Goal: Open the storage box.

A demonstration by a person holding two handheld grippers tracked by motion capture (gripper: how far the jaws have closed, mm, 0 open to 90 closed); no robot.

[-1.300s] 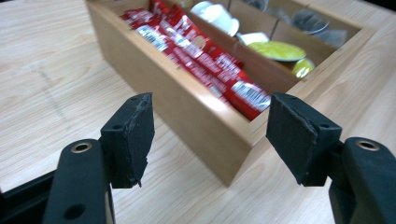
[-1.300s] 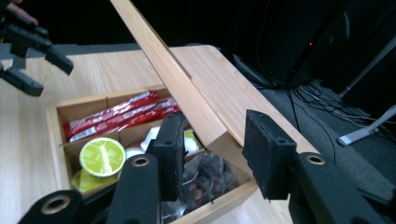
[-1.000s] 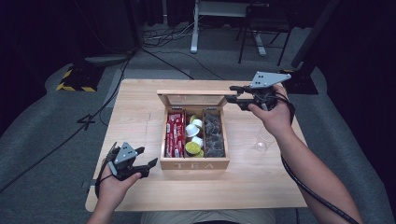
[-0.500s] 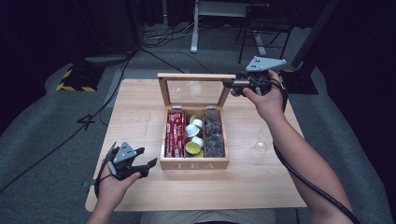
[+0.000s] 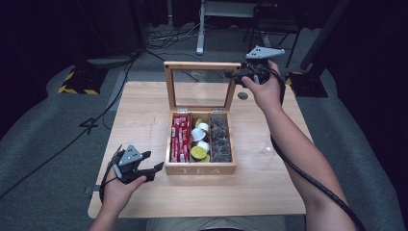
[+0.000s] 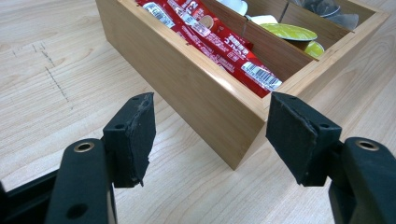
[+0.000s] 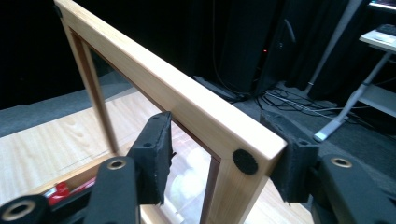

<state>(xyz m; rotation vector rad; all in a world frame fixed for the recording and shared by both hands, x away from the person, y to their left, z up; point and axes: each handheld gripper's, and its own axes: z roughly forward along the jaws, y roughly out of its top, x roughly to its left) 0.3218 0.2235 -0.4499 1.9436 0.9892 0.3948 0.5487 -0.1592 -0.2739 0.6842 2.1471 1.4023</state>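
Right gripper [image 7: 217, 158] straddles box lid [image 7: 187, 100] corner

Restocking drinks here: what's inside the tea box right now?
The tea box holds red sachets left, capsules middle, dark tea bags right; anything underneath is covered.

Box [image 5: 200, 168] mid-table [image 5: 144, 103]; lid [image 5: 201, 67] upright behind; sachets [image 5: 180, 139] in left compartment.
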